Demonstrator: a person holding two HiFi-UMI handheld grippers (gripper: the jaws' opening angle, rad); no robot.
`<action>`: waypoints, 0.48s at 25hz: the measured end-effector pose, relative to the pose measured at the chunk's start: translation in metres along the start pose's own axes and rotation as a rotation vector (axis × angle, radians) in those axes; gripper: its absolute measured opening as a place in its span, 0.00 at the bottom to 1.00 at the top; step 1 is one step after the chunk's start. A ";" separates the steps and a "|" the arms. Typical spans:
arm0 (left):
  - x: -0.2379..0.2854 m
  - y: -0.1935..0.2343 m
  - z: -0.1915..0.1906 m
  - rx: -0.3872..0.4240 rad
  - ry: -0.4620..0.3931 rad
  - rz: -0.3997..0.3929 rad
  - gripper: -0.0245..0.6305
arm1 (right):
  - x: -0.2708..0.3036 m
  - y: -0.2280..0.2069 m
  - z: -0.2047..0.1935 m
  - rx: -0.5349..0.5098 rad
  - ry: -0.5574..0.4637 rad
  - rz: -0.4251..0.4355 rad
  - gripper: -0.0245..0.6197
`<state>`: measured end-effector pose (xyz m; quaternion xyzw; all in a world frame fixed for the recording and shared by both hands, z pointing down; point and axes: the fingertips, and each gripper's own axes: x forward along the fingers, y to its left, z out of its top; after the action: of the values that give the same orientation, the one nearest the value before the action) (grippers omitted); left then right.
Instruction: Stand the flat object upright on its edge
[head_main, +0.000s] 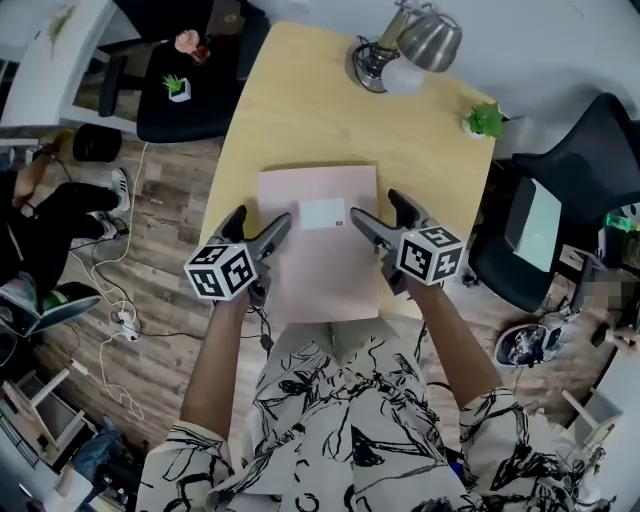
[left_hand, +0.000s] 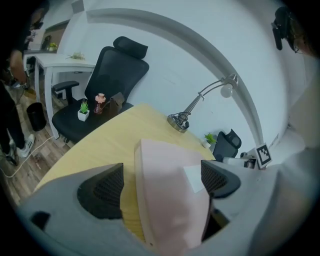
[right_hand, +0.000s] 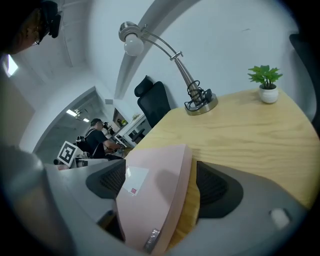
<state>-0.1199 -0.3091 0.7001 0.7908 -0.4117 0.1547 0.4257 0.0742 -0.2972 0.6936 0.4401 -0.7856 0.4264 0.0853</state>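
On the yellow table (head_main: 300, 100), a pink flat object (head_main: 320, 260) waits, flanked on both sides.
The left gripper (head_main: 265, 222) straddles its left edge, jaws spread, with bare wood showing beside one pad. The right gripper (head_main: 375, 207) mirrors this, jaws also apart and not pinching. Both seem placed to steady it while it is tipped up.
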 end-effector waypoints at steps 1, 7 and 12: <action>0.003 0.001 -0.003 -0.009 0.008 -0.002 0.76 | 0.004 -0.001 -0.003 0.013 0.008 0.006 0.73; 0.020 0.007 -0.013 -0.033 0.051 -0.007 0.75 | 0.022 -0.003 -0.013 0.063 0.059 0.029 0.72; 0.028 0.001 -0.020 -0.060 0.054 -0.019 0.72 | 0.028 -0.006 -0.026 0.146 0.063 0.052 0.71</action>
<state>-0.1015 -0.3084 0.7293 0.7772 -0.3970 0.1594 0.4614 0.0559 -0.2967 0.7271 0.4109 -0.7604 0.4984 0.0667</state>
